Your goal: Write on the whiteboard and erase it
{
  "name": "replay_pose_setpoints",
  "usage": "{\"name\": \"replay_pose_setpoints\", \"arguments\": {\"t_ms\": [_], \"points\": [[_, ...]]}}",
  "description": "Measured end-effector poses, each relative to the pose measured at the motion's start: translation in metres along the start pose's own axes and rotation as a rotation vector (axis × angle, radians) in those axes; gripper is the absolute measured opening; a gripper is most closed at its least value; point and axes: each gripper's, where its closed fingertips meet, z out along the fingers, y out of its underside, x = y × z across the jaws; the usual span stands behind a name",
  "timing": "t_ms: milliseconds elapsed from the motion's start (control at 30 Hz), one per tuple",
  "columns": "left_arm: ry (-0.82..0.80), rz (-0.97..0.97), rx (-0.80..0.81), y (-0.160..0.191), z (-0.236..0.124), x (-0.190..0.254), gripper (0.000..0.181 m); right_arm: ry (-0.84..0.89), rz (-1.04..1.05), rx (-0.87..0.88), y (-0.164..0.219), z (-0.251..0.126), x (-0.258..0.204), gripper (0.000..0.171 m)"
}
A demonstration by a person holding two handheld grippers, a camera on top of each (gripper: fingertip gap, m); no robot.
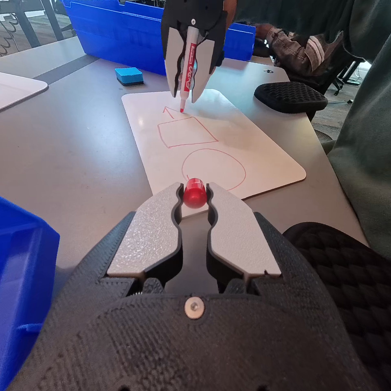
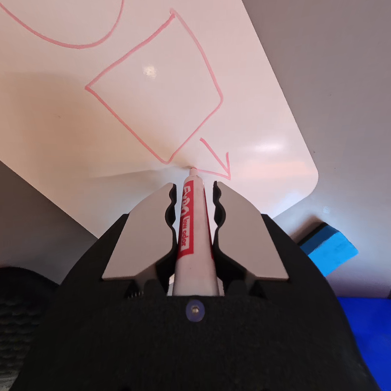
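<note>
Red plastic marker cap [image 1: 194, 195]: pinched at tips of left gripper [image 1: 194, 193], low over near edge of flat white rounded-corner whiteboard [image 1: 264, 165] on grey table [image 1: 63, 148]. Risk: slipping free, rolling off.
Red-labelled white dry-erase marker [image 2: 195, 228]: clamped in right gripper [image 2: 194, 186], tip touching board at unfinished third outline beyond circle and square. Risk: tilt or excess pressure skewing stroke, smearing wet ink.
Blue foam eraser [image 1: 129, 76]: beyond board, untouched.

Blue bins [image 1: 118, 36] and black pads [image 1: 289, 96] on the table [image 1: 63, 137].
</note>
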Motion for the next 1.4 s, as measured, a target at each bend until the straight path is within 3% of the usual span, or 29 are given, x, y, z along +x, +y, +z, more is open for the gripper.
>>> {"name": "replay_pose_setpoints", "arguments": {"t_ms": [267, 867, 1067, 1400], "points": [[-0.002, 0.001, -0.001, 0.0, 0.0, 0.0, 0.02, 0.089, 0.086, 0.011, 0.017, -0.01, 0.044, 0.034], [0.002, -0.007, 0.002, 0.0, -0.001, 0.001, 0.02, 0.108, 0.084, 0.013, 0.011, 0.002, 0.071, 0.034], [0.002, -0.009, 0.003, 0.0, -0.001, 0.001, 0.02, 0.073, 0.084, -0.004, 0.013, 0.003, 0.062, 0.034], [0.001, -0.006, -0.001, 0.001, -0.001, 0.001, 0.02, 0.0, 0.046, -0.02, 0.02, -0.003, 0.01, 0.034]]}}
